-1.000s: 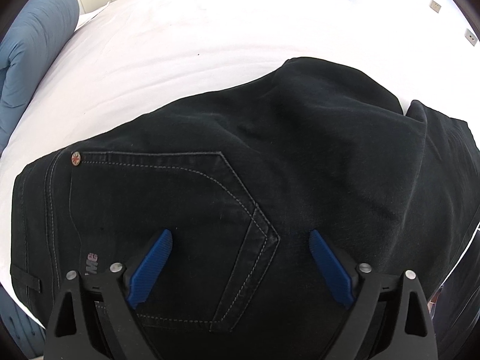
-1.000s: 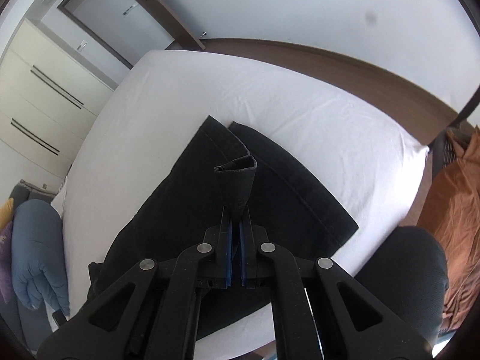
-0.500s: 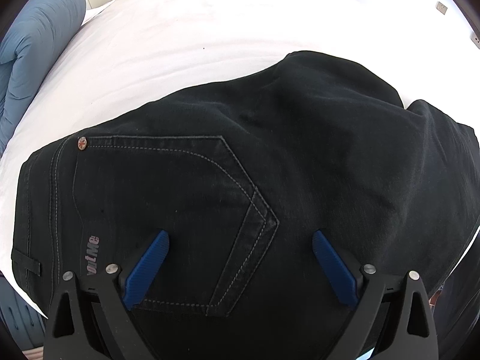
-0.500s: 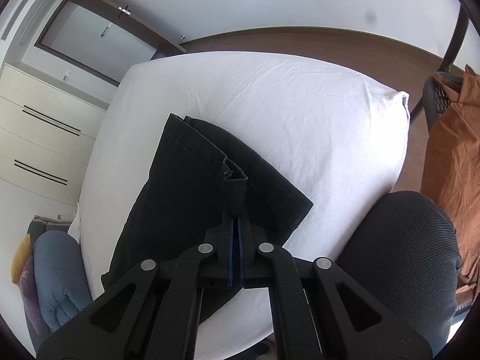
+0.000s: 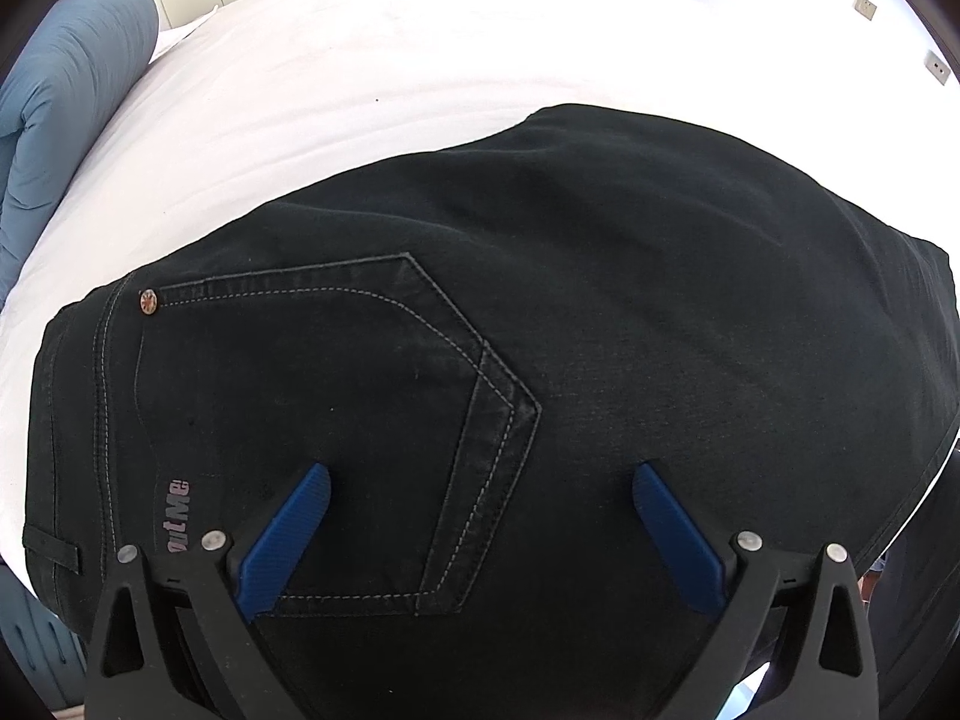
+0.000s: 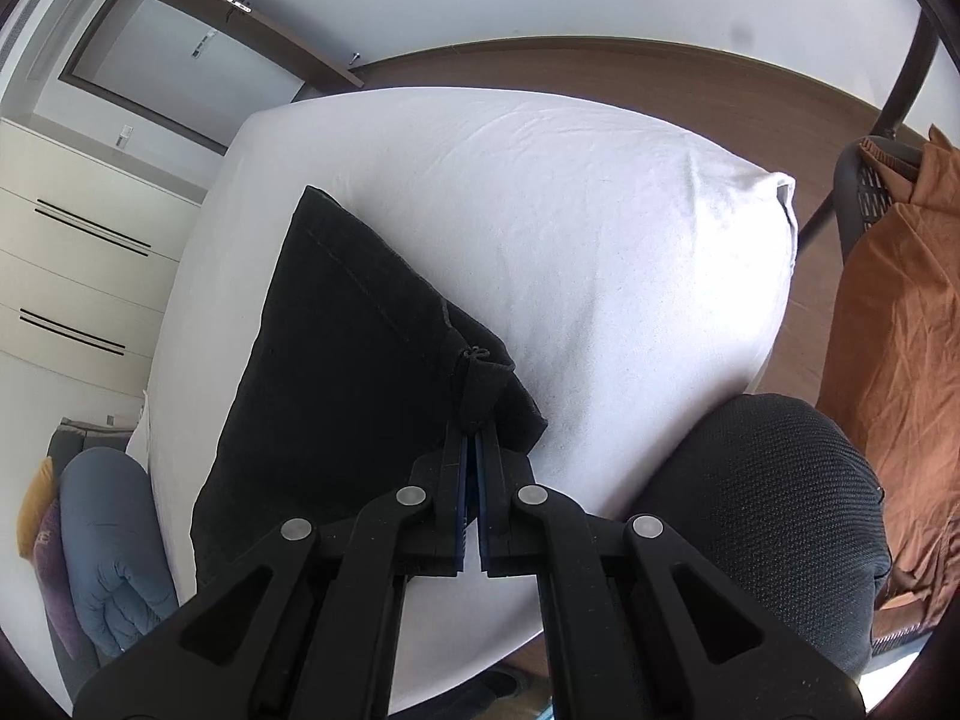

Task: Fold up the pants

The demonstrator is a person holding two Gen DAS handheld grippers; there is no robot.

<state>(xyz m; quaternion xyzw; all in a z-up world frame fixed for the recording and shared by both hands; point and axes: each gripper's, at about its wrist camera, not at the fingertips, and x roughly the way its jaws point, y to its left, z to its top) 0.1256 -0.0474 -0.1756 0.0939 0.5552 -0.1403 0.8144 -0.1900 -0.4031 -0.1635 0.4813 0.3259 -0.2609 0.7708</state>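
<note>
Pants: black denim pants (image 5: 600, 312) spread flat on the bed, folded over, back pocket with pale stitching (image 5: 336, 420) facing up in the left wrist view; copper rivet (image 5: 148, 301) at the pocket's upper corner, pinkish lettering (image 5: 177, 516) beside the waistband seam.
Pants, right wrist view: same dark denim (image 6: 336, 360) lying as a long folded slab down the left half of the mattress, hemmed leg end nearest the camera.
Bed: white-sheeted mattress (image 5: 390, 60), bare and smooth beyond the pants; corner of it (image 6: 768, 210) seen on the right.
Left gripper (image 5: 480, 483): poised over the seat of the pants, pointing steeply down; jaws spread wide and just been opening further, blue ribbed pads (image 5: 288, 534) clear of the cloth, nothing pinched, only flat denim below the gap.
Right gripper (image 6: 471, 438): jaws clamped tight together, a bunched fold of the leg hem (image 6: 480, 384) pinched between the tips, the cloth rising in a small peak off the layer beneath.
Left of the bed: rolled grey-blue duvet (image 5: 66, 90) against the mattress edge, cream wardrobe doors with dark bar handles (image 6: 72, 252) behind.
Right of the bed: black mesh chair back (image 6: 768, 510) close to the mattress, rust-orange cloth (image 6: 900, 360) draped over another chair further right.
</note>
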